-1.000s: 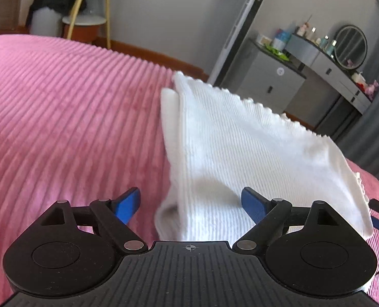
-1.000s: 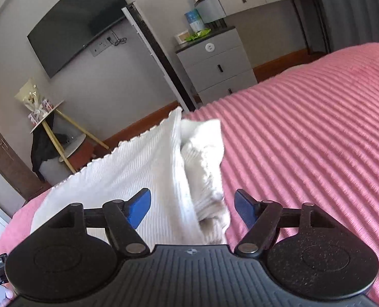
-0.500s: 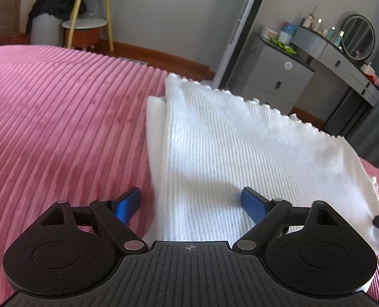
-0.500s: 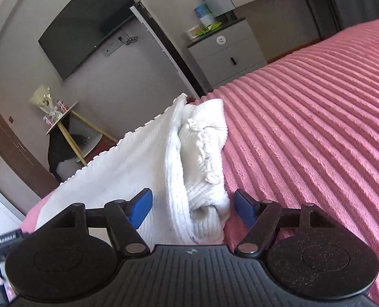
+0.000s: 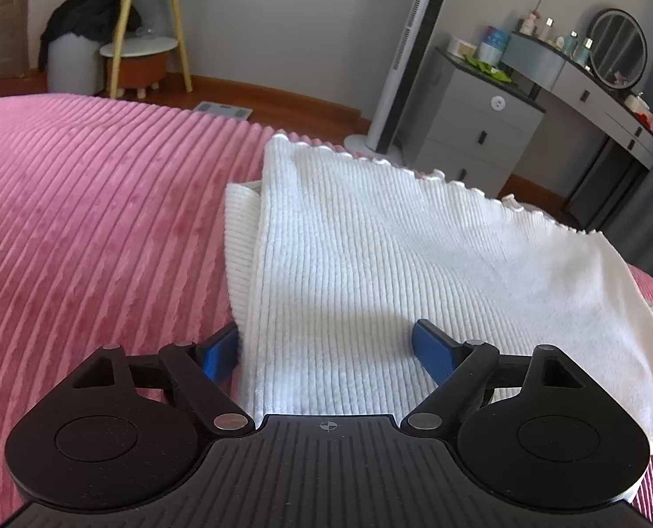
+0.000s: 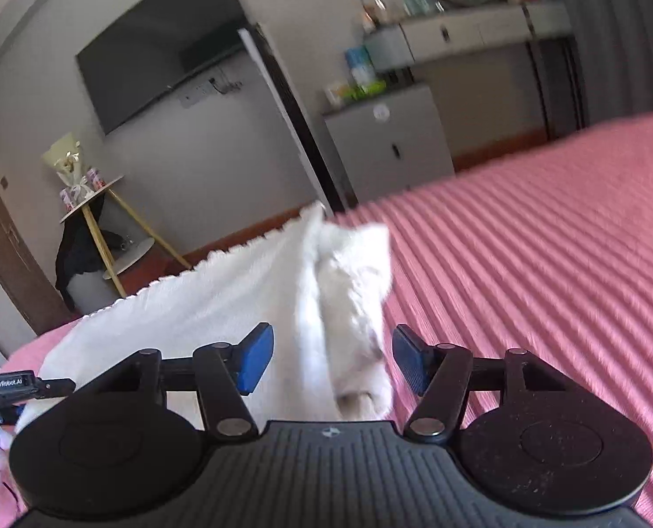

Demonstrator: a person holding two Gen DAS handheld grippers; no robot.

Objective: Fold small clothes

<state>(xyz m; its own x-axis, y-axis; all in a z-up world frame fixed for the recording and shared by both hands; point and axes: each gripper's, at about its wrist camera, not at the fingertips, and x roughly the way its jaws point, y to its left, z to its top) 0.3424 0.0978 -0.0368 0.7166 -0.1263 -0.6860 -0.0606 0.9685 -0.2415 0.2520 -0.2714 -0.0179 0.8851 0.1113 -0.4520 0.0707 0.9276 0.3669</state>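
Observation:
A white ribbed garment with a scalloped far hem lies folded on the pink ribbed bedspread. My left gripper straddles its near left edge, with one pad on the bedspread beside the cloth and the other over the cloth. The jaws are wide and closing slightly, with no pad pressing. In the blurred right wrist view the garment ends in a bunched, rolled edge. My right gripper has that edge between its blue pads. Its jaws are closing, with gaps still showing on both sides.
Beyond the bed's far edge stand a white tower fan, a grey drawer cabinet, a vanity desk with a round mirror and a yellow-legged side table. A dark TV hangs on the wall. Bedspread stretches to the right.
The left gripper slid across so the garment's left edge now lies just inside its left pad. The right jaws narrowed around the rolled edge, and the right view tilted and blurred.

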